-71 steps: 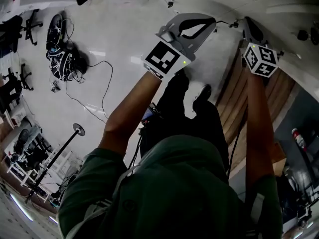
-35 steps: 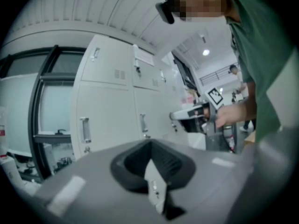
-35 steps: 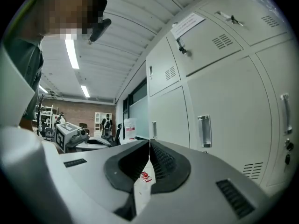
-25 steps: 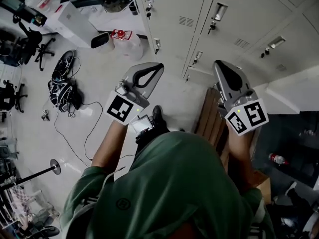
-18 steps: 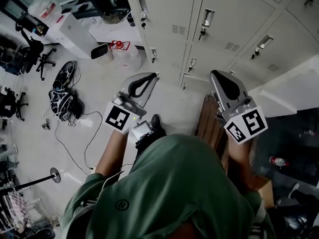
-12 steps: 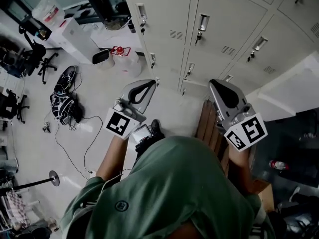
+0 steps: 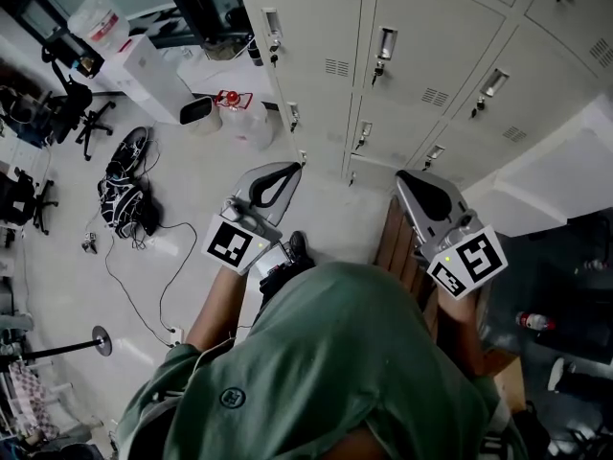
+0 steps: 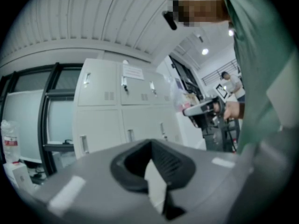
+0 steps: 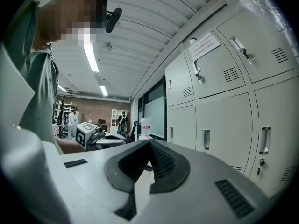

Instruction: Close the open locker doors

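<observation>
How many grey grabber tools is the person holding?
2. The grey left gripper is at the head view's left, the grey right gripper at its right, both pointing toward the pale metal lockers. None seem hidden.

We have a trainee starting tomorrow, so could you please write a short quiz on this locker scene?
1. True or false: the left gripper and right gripper are both shut and empty.
2. In the head view, the right gripper overlaps: A a wooden bench, B a sofa, C a sink.
3. What colour is the person's shirt?
Key: 1 true; 2 A; 3 green.
</observation>
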A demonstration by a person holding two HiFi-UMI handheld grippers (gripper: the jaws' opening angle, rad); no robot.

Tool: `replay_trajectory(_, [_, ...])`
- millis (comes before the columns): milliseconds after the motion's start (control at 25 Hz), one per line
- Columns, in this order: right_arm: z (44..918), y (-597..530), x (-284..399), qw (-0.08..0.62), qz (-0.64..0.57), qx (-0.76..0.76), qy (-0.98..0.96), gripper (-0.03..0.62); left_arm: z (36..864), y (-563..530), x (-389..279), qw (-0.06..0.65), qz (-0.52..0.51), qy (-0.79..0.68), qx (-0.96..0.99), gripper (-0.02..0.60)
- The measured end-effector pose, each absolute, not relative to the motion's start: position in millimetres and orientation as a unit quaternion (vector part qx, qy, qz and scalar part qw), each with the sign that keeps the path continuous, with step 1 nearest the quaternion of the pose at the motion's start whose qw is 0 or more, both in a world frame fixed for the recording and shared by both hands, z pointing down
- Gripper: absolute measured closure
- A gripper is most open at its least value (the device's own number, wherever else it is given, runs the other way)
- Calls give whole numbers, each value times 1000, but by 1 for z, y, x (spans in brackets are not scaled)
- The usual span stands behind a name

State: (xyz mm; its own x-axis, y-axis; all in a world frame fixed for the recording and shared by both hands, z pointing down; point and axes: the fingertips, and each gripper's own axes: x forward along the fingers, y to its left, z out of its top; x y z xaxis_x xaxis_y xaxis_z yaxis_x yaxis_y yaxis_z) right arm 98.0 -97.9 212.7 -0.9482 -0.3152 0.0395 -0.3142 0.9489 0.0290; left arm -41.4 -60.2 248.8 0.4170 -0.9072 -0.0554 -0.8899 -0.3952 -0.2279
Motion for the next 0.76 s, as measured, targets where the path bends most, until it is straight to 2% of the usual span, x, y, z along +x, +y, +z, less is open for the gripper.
replay_trajectory(760, [225,-105,99,29,10,155,-987,589,258,-68,-40,97,-40,542,-833,584])
